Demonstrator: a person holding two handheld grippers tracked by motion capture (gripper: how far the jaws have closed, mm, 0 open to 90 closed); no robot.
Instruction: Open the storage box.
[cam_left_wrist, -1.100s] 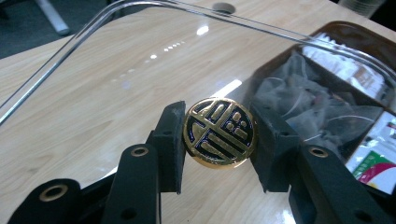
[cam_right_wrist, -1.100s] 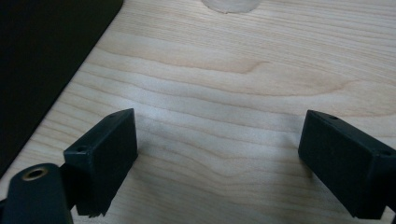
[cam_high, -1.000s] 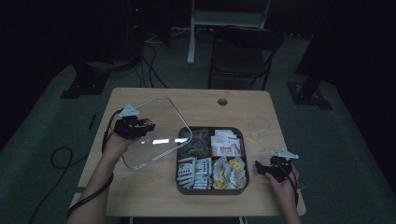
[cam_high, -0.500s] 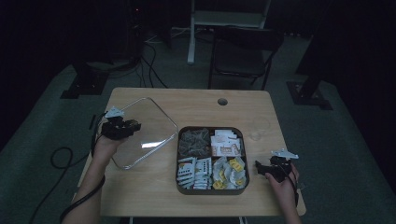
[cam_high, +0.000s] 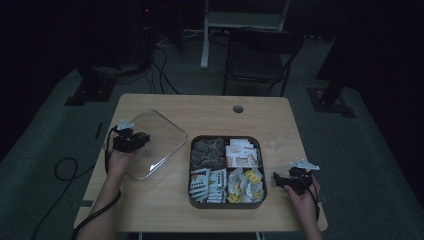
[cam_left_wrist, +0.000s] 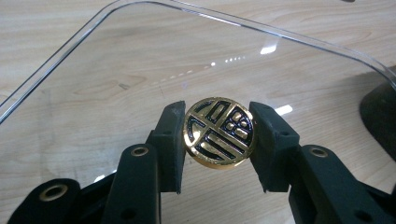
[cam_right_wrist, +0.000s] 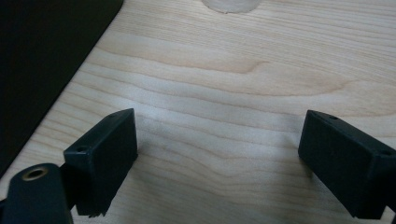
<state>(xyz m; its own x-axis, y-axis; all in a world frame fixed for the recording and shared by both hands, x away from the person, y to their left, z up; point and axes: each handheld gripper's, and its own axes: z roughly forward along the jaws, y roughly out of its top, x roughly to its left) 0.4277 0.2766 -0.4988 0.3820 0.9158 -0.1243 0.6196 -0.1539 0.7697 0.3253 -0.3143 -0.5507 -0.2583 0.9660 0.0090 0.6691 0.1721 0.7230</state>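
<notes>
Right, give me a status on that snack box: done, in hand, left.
Done: the clear lid is off the black four-compartment box and lies flat on the table to its left. In hand: the left gripper grips the lid's round gold-and-black knob. Left, probably: letting go; the right gripper waits open over bare wood.

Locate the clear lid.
The clear lid lies on the table's left part in the high view, beside the tray, the left gripper clamped on its gold knob.
</notes>
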